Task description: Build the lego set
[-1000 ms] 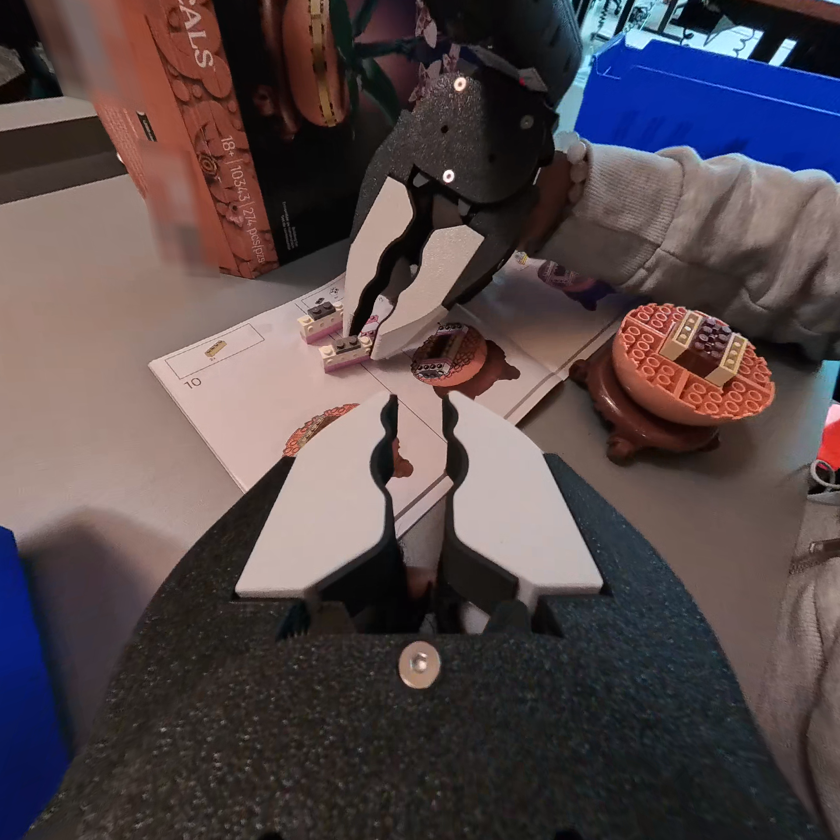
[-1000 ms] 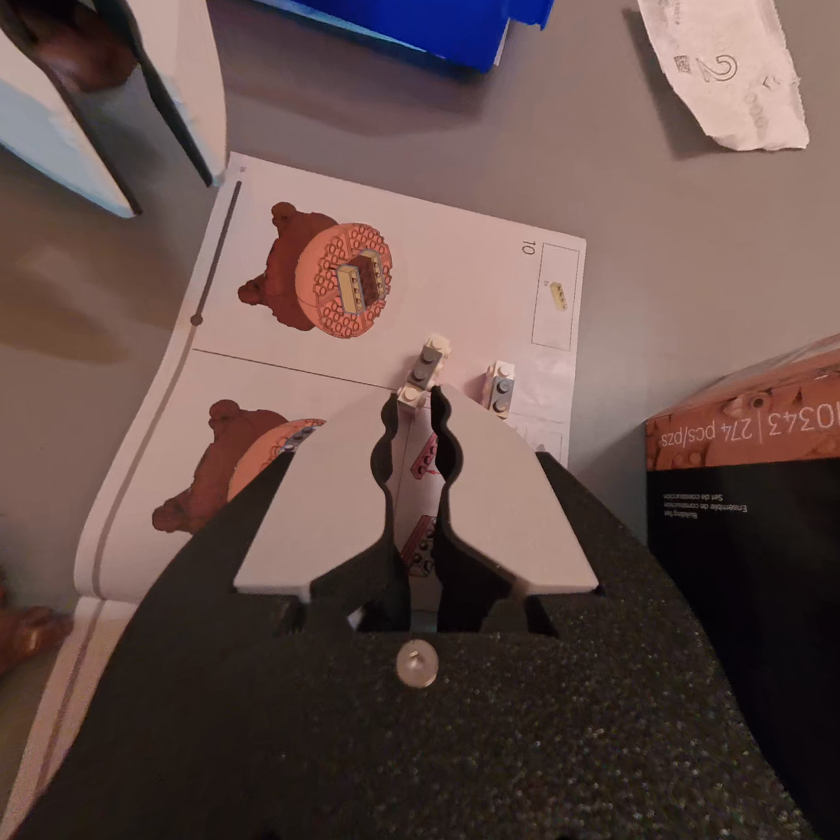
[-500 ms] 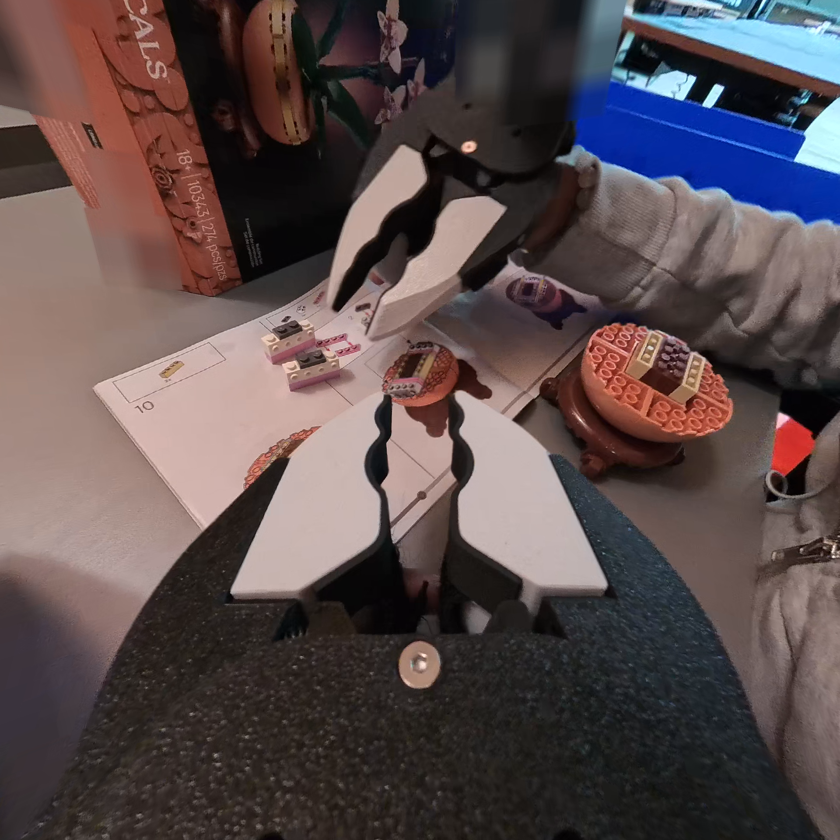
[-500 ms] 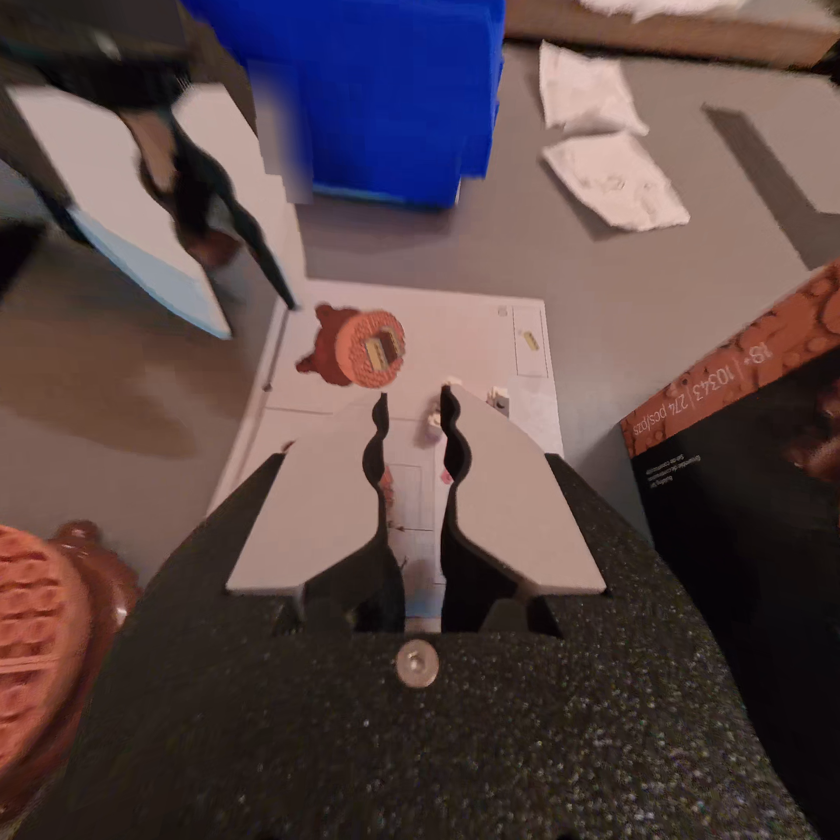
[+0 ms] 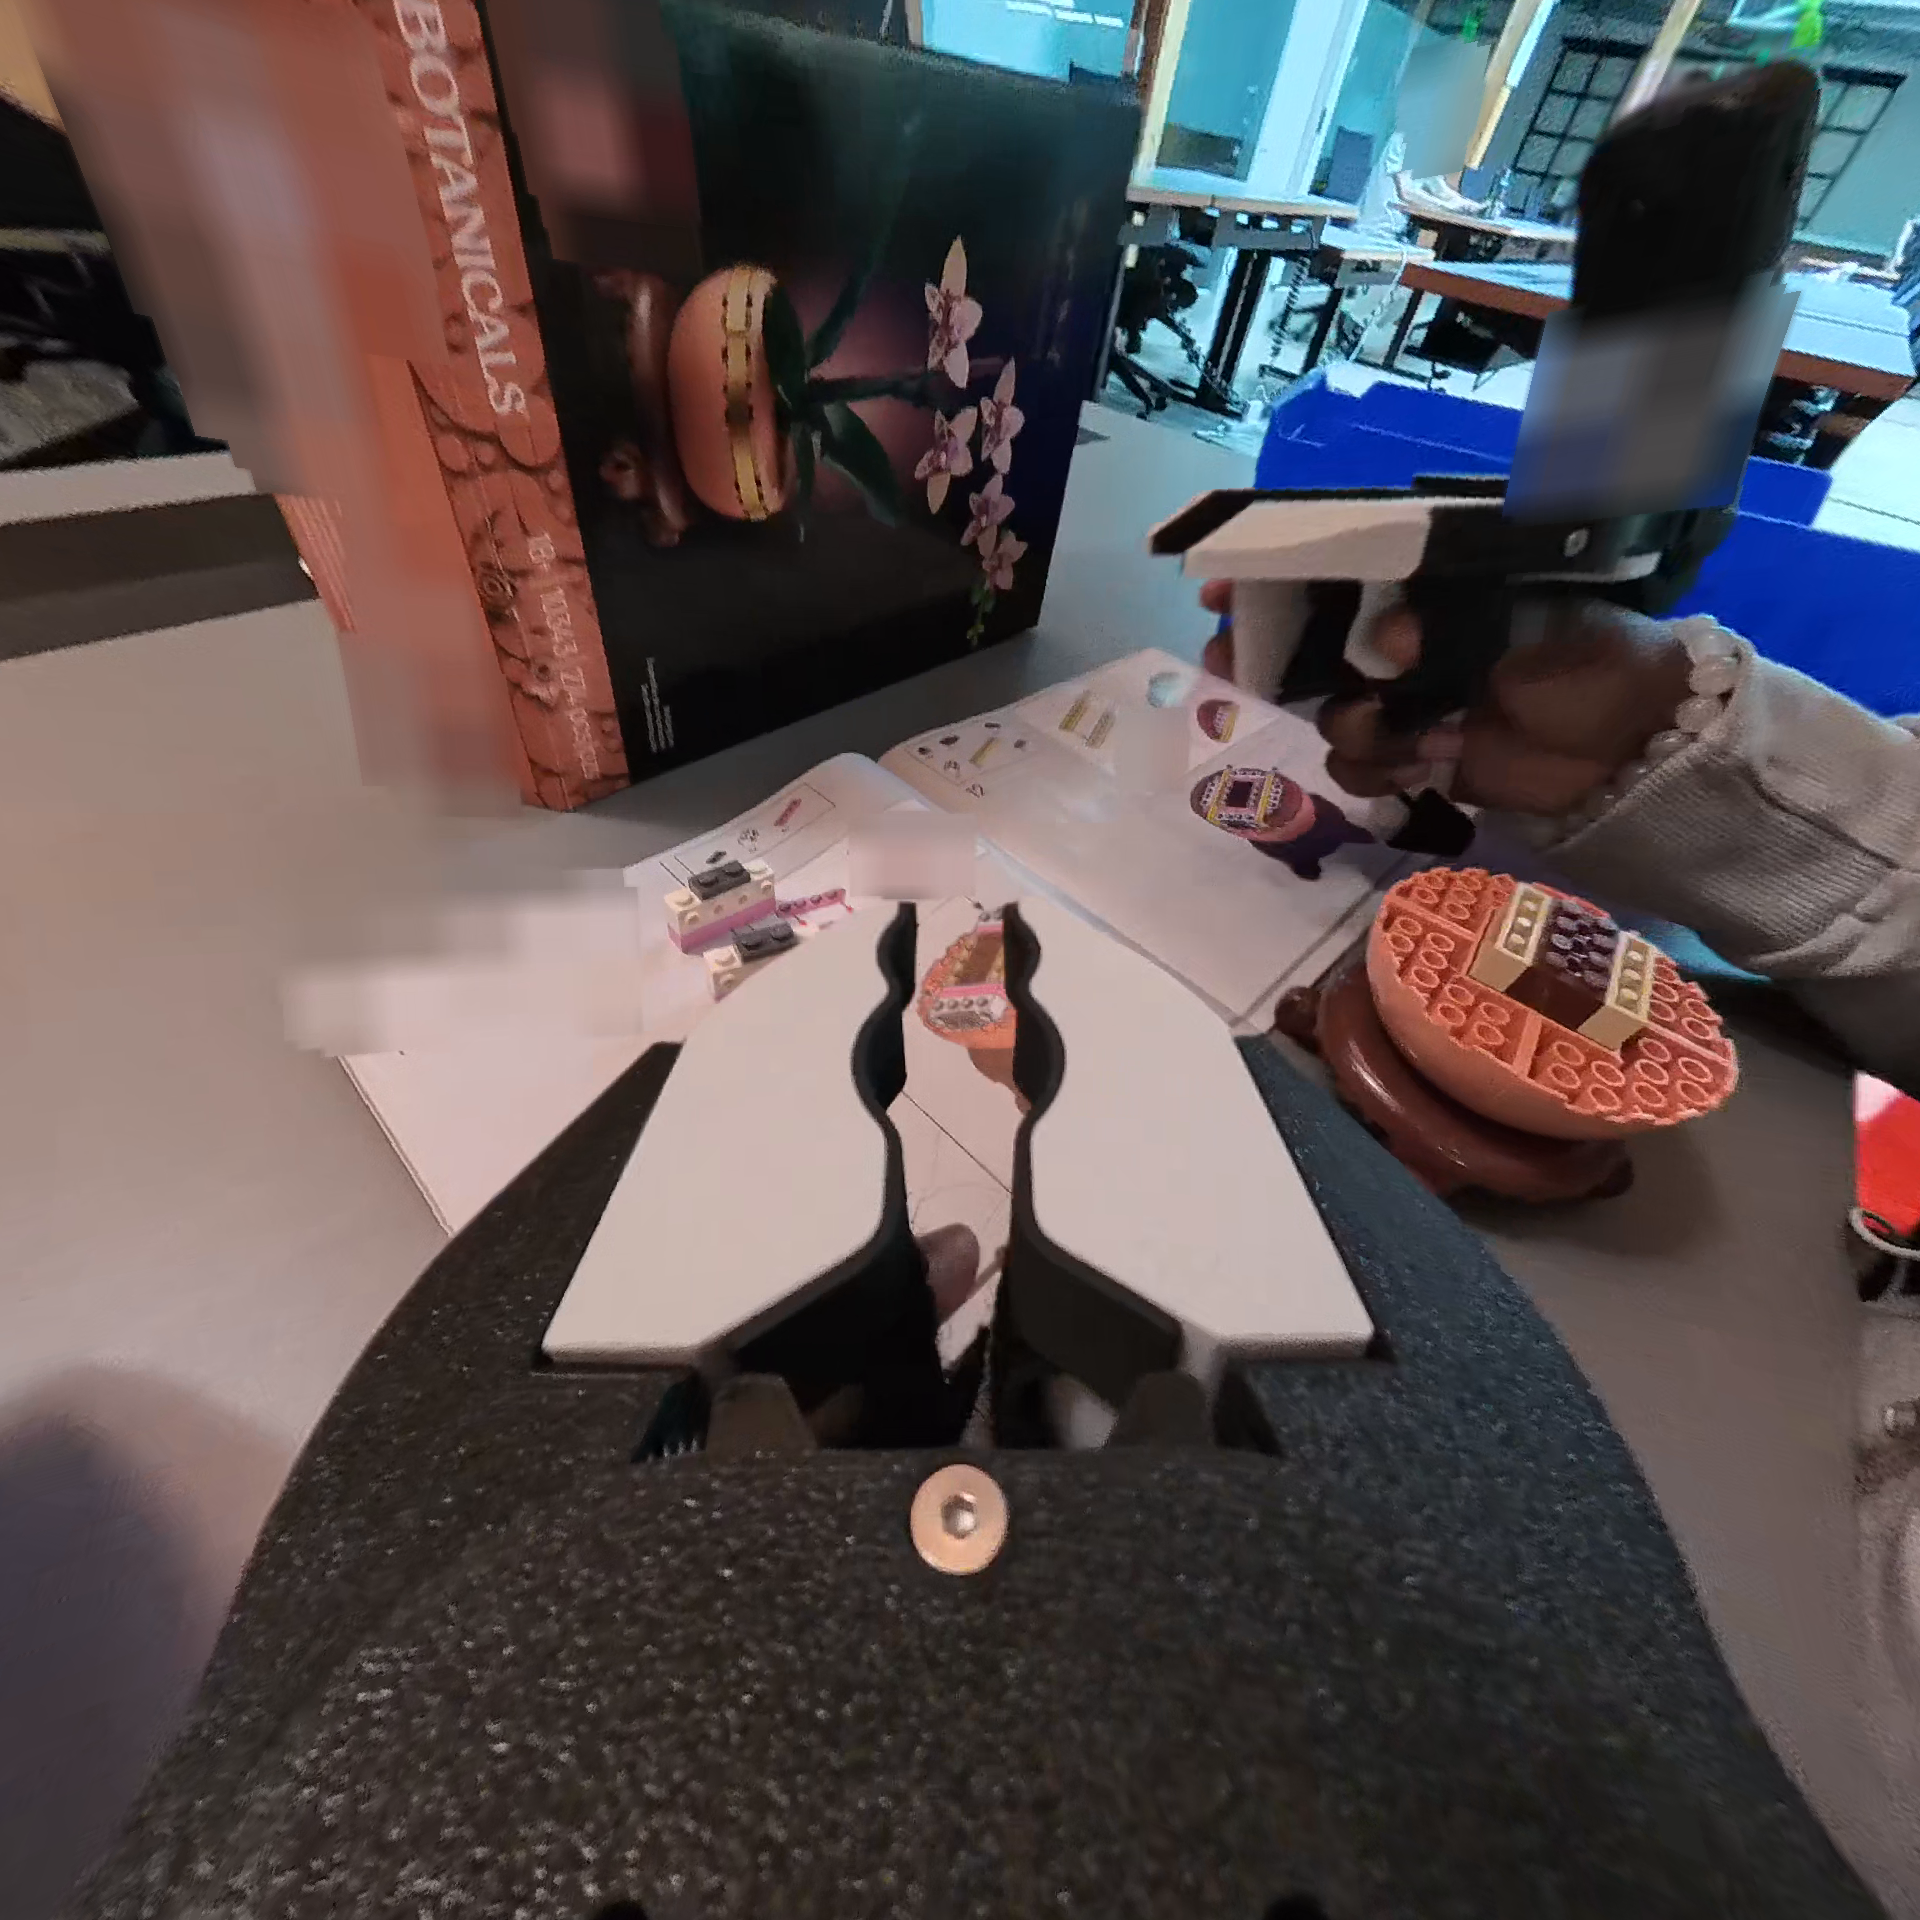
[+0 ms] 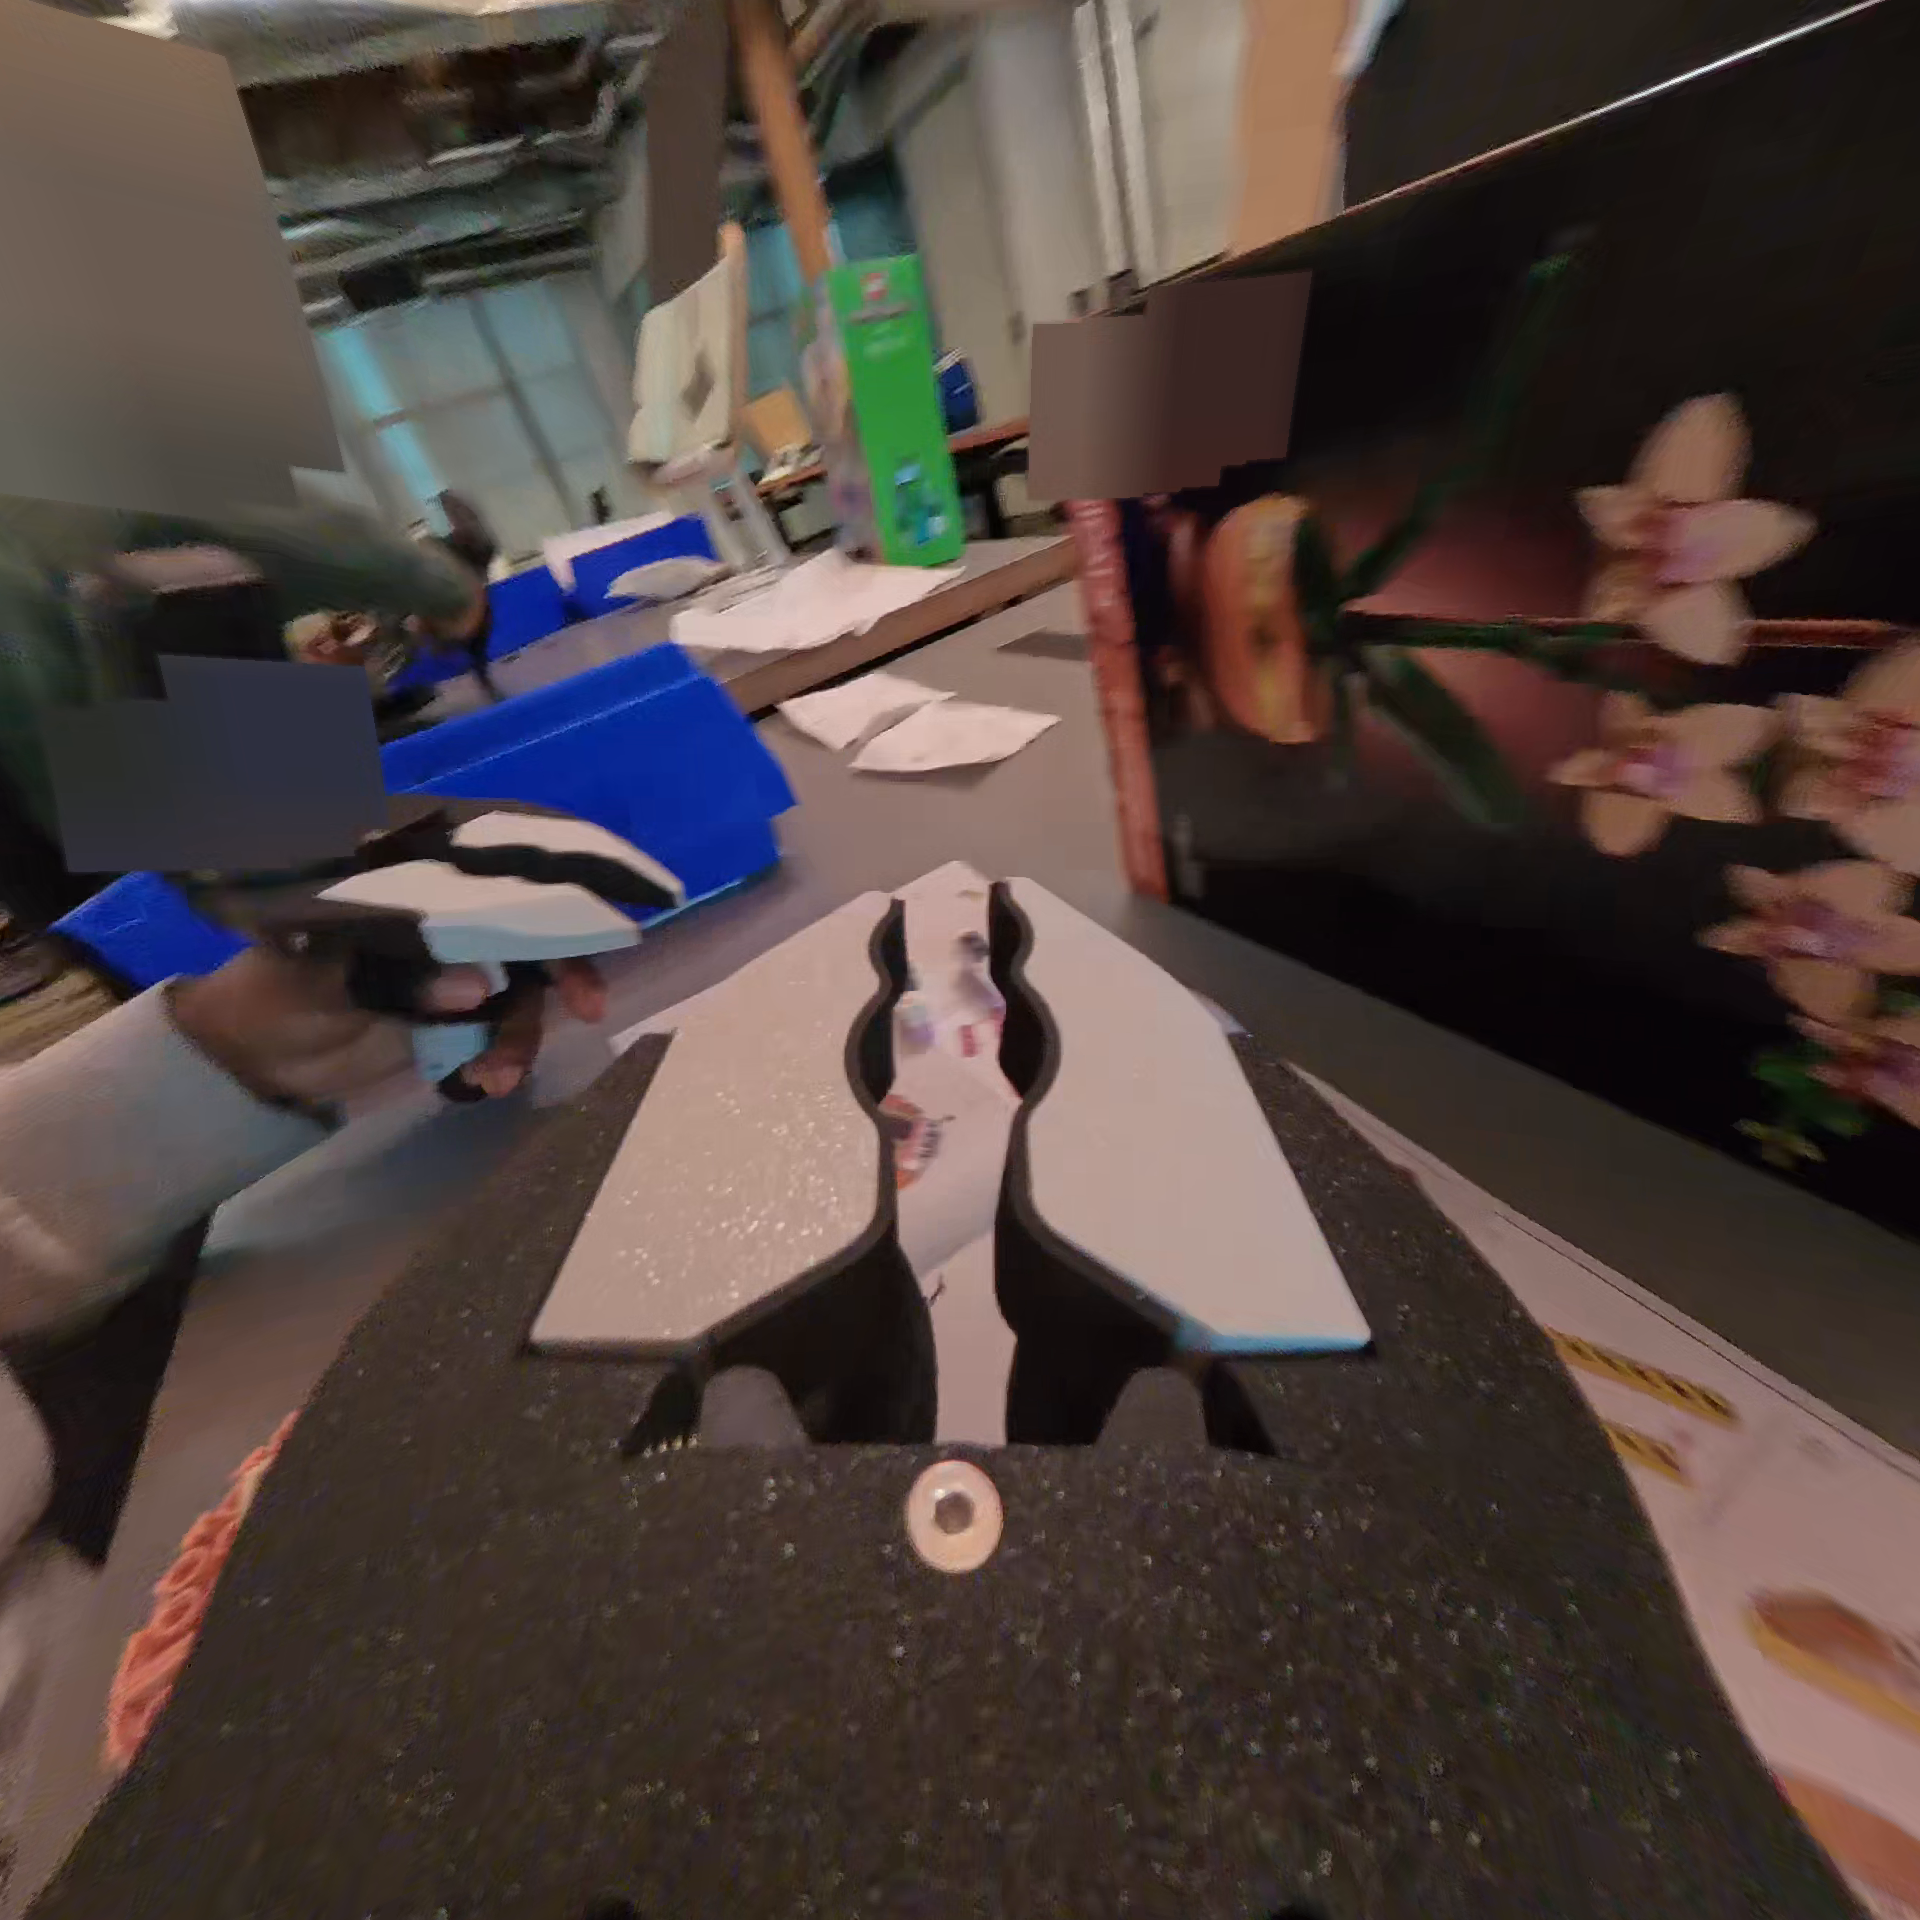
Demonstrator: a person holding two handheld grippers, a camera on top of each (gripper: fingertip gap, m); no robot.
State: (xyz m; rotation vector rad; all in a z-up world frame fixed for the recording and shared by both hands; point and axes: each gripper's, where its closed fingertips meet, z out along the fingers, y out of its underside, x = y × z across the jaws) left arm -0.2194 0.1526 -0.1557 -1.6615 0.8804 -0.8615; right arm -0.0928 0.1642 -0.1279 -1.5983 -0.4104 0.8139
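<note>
Left hand-held gripper [image 5: 958, 914] parted, empty, right hand-held gripper [image 6: 943, 894] likewise

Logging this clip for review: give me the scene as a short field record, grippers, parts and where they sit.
left gripper: slightly open, empty, low over the booklet
right gripper: slightly open, empty, raised
small brick assemblies: two, on the instruction booklet
round base build: on table, right of booklet
set box: upright behind booklet

Grey tabletop [image 5: 208, 935], wood-edged desks [image 5: 1475, 270] behind, glazed partitions [image 5: 1226, 83], blue bins [image 6: 623, 769].
</note>
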